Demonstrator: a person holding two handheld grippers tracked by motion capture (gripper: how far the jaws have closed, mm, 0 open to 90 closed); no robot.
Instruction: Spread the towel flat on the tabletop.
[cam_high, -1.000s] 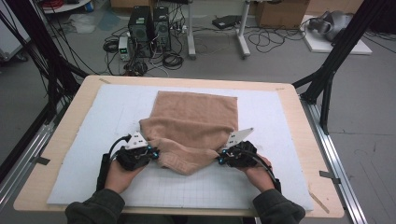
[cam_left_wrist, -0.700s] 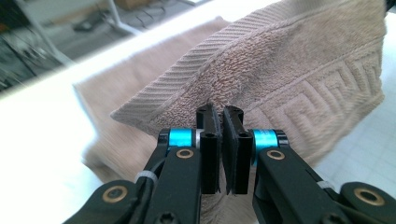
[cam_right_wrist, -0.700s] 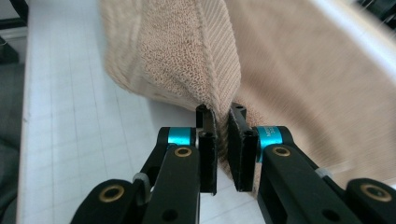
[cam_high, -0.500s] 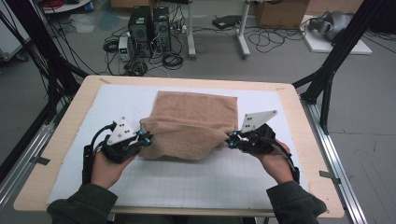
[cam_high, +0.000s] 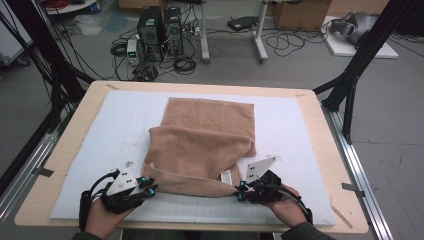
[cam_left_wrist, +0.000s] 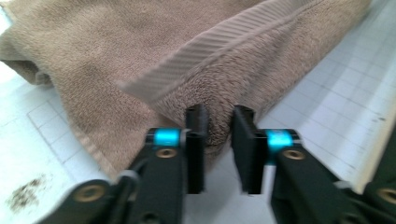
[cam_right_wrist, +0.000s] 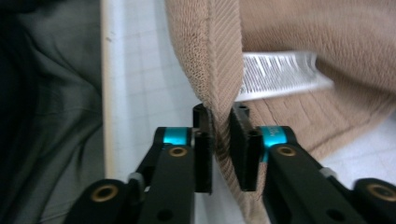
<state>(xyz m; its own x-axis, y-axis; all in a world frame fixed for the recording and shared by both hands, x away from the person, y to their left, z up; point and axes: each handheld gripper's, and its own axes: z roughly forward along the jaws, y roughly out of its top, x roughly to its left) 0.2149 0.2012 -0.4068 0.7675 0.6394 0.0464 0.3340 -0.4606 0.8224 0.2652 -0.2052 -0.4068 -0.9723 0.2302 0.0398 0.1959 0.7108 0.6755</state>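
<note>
Brown terry towel (cam_high: 202, 145) lies mid-mat on the white gridded mat (cam_high: 100, 130), its near edge pulled back toward six o'clock over the rest, so one fold looks laid, though rumpled; smoothing and further folds seem left. At seven o'clock the left gripper (cam_left_wrist: 219, 122) has just been opening, jaws released around the hem. At five o'clock the right gripper (cam_right_wrist: 220, 117), likewise opening, loosely straddles the hem by the white label (cam_right_wrist: 275, 74).
</note>
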